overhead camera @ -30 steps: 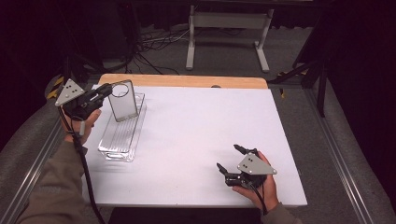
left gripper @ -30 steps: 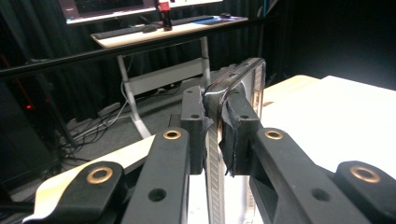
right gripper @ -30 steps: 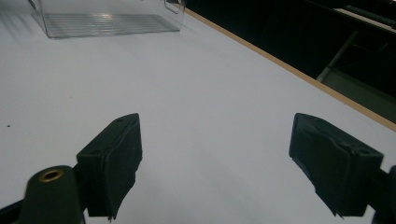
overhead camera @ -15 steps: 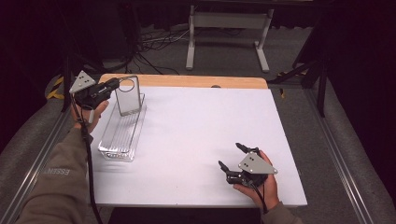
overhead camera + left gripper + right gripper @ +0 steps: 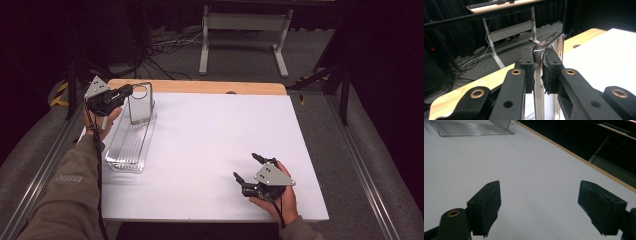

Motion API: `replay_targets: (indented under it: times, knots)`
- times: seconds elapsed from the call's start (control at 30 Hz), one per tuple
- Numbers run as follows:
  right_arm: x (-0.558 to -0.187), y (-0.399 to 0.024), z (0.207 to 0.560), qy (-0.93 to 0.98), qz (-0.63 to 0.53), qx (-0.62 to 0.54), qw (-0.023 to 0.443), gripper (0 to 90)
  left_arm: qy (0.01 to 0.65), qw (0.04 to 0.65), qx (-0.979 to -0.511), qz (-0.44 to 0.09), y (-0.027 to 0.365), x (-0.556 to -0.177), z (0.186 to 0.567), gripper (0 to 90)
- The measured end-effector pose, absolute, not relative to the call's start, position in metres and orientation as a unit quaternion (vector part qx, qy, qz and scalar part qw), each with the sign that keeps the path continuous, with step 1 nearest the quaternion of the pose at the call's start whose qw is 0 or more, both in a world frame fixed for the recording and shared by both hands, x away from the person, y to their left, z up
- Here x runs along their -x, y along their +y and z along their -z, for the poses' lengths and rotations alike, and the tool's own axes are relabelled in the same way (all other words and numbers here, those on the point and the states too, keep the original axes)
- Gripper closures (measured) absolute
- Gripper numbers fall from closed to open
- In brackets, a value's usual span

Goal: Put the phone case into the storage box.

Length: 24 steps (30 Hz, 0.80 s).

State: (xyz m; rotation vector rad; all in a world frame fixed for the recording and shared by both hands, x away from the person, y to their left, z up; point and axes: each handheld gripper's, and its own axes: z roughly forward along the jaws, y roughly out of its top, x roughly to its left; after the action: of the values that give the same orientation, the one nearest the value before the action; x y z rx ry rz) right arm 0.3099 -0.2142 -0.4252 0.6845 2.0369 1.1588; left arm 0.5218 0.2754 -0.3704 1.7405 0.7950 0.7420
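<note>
The clear divider panel [image 5: 140, 102] stands upright at the far end of the clear plastic tray [image 5: 131, 145], its lower edge down inside the tray. The panel has a round hole near its top and a reflective rim. In my left gripper view the panel's edge [image 5: 541, 65] runs vertically between the two black pads, and both pads press against it from either side.

My left gripper [image 5: 127, 91] is clamped on the upper corner of the panel. My left hand [image 5: 102, 117] holds it at the far left corner of the table, just beside the tray's outer wall. The grey three-cornered plate [image 5: 96, 86] sits on top of the gripper body.

The tray lies lengthwise on the white table surface [image 5: 215, 135], near the left edge, its ribbed floor visible through the clear walls. In my right gripper view the tray [image 5: 474, 128] appears at the far end of the white surface.

My right gripper [image 5: 247, 167] rests low at the near right part of the table, well apart from the tray. Its jaws stand wide apart with nothing between them; bare table shows between the pads [image 5: 487, 205].

A wooden strip [image 5: 200, 86] borders the far edge of the table.
</note>
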Motion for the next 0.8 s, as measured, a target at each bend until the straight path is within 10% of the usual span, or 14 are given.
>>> replay_targets:
  times: [0.8]
  knots:
    - [-0.310, -0.212, 0.426, 0.790, -0.440, -0.259, 0.339, 19.4, 0.351, 0.523, -0.701, -0.333, 0.285, -0.548, 0.384, 72.3]
